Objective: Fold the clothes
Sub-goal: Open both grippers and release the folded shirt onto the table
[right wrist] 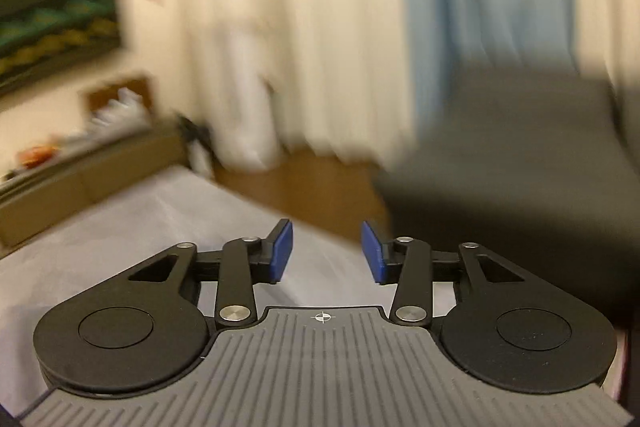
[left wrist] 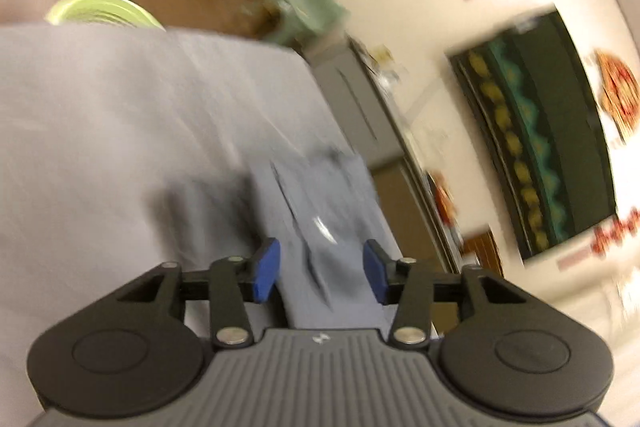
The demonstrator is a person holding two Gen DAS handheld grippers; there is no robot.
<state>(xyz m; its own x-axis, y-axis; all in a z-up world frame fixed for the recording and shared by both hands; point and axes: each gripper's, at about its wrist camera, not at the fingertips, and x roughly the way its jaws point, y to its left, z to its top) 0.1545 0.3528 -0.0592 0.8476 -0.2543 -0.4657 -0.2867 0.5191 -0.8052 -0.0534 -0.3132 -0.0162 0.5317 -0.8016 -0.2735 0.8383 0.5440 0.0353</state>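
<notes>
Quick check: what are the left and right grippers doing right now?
Left gripper: open, holding nothing, above the blue-grey garment.
Right gripper: open, empty, over the white sheet.

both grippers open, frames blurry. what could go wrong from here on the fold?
1. Both views are motion-blurred, so aim is poor. The left gripper is open above the blue-grey garment and could close on the pale sheet beneath as well.
2. The right gripper is open, holds nothing and points past the sheet's edge at the floor; no garment shows in its view, so a grasp may miss.
3. A green bowl sits near the sheet; dragging cloth might disturb it.
</notes>
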